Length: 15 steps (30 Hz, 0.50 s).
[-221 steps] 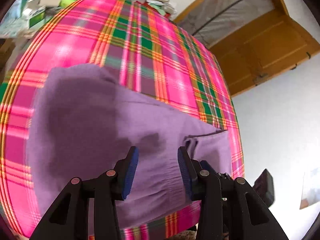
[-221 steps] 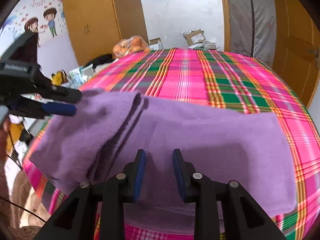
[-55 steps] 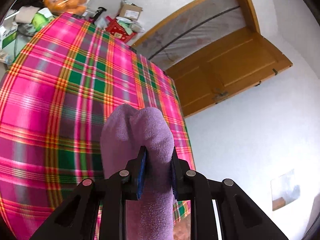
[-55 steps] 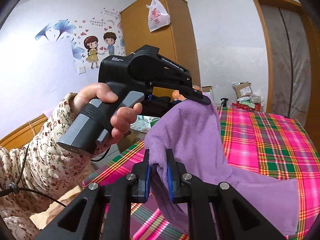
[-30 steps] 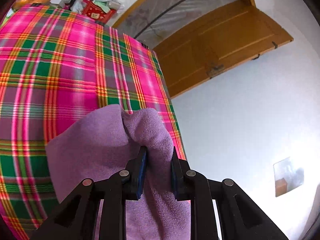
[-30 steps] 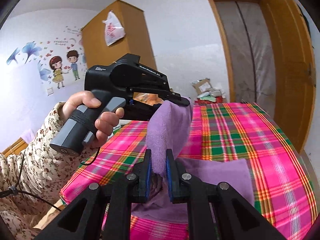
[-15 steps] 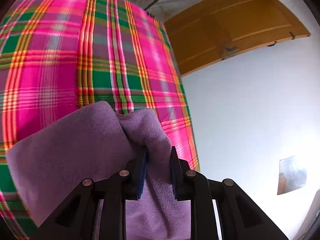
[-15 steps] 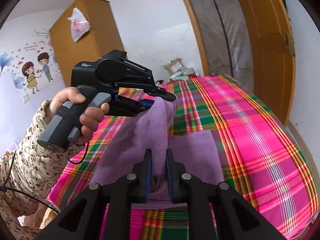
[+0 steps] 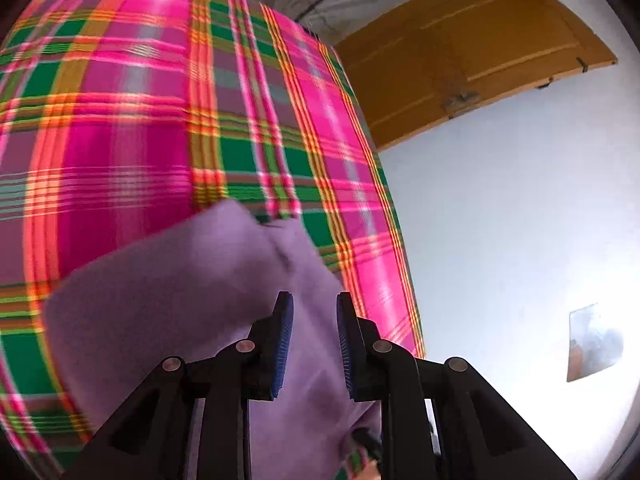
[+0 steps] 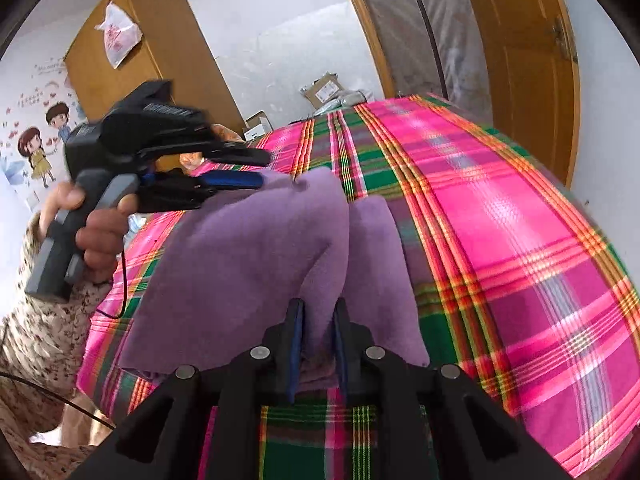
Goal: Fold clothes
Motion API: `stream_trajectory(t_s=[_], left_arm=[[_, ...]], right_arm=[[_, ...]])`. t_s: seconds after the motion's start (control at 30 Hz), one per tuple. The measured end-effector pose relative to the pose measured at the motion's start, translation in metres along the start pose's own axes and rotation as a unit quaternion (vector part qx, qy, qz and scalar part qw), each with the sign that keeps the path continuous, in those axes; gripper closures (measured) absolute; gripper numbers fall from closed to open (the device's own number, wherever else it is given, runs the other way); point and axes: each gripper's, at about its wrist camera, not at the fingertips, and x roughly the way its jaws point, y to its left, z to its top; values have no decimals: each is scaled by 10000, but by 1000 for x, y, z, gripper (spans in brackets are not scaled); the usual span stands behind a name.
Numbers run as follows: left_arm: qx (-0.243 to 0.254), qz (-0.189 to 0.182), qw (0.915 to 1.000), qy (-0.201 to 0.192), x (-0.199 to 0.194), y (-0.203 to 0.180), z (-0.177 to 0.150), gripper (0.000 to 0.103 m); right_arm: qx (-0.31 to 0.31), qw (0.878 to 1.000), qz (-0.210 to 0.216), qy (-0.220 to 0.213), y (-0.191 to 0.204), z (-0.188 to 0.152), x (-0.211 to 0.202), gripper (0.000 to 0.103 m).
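A purple fleece garment (image 9: pixel 180 300) lies folded over itself on the plaid bed (image 9: pixel 120 140). My left gripper (image 9: pixel 314 340) hovers just above its top layer with the jaws narrowly apart and nothing bulging between them. In the right wrist view the left gripper (image 10: pixel 260 167) sits at the far corner of the garment (image 10: pixel 248 272), with the cloth just below its lower finger. My right gripper (image 10: pixel 318 340) is shut on a raised ridge of the garment at its near edge.
A person's hand (image 10: pixel 100 232) in a floral sleeve holds the left gripper, and a thin cable (image 10: pixel 124 280) hangs from it. Bare plaid bed (image 10: pixel 500 240) stretches to the right. Beyond the bed stand a wooden wardrobe (image 10: pixel 160 40), cardboard boxes (image 10: pixel 324 88) and a wooden door (image 10: pixel 520 60).
Both grippers have carried the lifted garment edge down and forward onto the bed. The cloth that bulged between the left jaws half a second ago now lies flat below them.
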Motion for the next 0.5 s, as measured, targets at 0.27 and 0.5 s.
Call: stream_trajectory(t_s=[0.27,0.5], left_arm=[[-38,61,9997,-224,-38,27,-31,81],[-75,-82,9997,-215,-50,36,-50,79]], right_arm=[[720,9904,1158,207,-31,9,1,83],[1345,9732,1824,394,-62,30,22,65]])
